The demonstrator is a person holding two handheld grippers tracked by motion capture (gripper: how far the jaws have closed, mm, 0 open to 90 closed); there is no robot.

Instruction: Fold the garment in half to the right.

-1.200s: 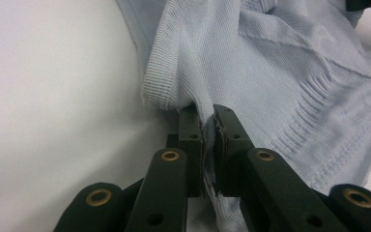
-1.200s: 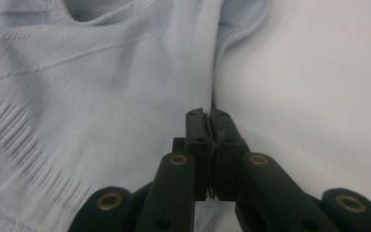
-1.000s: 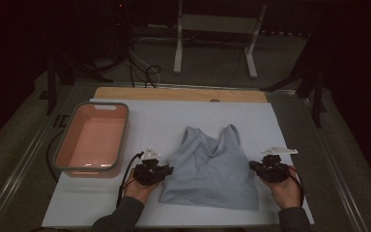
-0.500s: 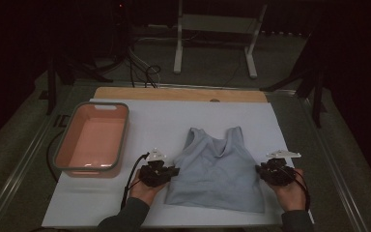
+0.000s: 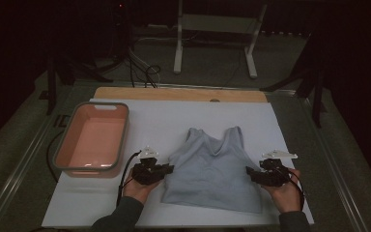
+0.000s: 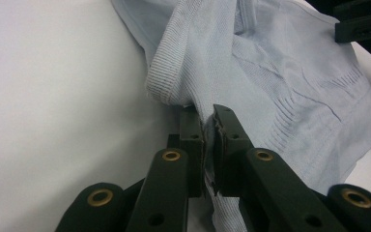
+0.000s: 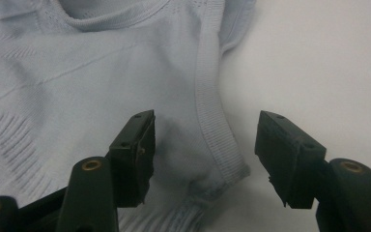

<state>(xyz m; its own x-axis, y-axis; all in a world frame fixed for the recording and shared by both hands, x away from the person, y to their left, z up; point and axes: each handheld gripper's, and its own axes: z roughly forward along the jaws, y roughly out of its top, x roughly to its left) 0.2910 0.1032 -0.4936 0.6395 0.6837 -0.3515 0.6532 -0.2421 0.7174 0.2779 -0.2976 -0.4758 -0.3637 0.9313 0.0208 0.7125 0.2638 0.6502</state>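
pale blue knit top (image 5: pixel 212 169): right gripper (image 7: pixel 205 145) jaws have just opened, releasing its corner; left gripper (image 6: pixel 208 133) clamps the opposite edge.

**A dim test room set up for recording, not a home**

I am working in what looks like a lab or studio bay. My table (image 5: pixel 290 159) is covered with a plain white sheet, with a strip of bare wooden board (image 5: pixel 178 94) showing at its far edge and metal rails (image 5: pixel 24 166) running along both sides. Beyond it the room is dark, with a grey floor, a white metal stand (image 5: pixel 215 34) on two legs, black tripod-like legs (image 5: pixel 53 82) at the left and right, and loose cables (image 5: pixel 142 70) lying on the floor. A pink plastic tub (image 5: pixel 91 140) sits on the sheet at my left.
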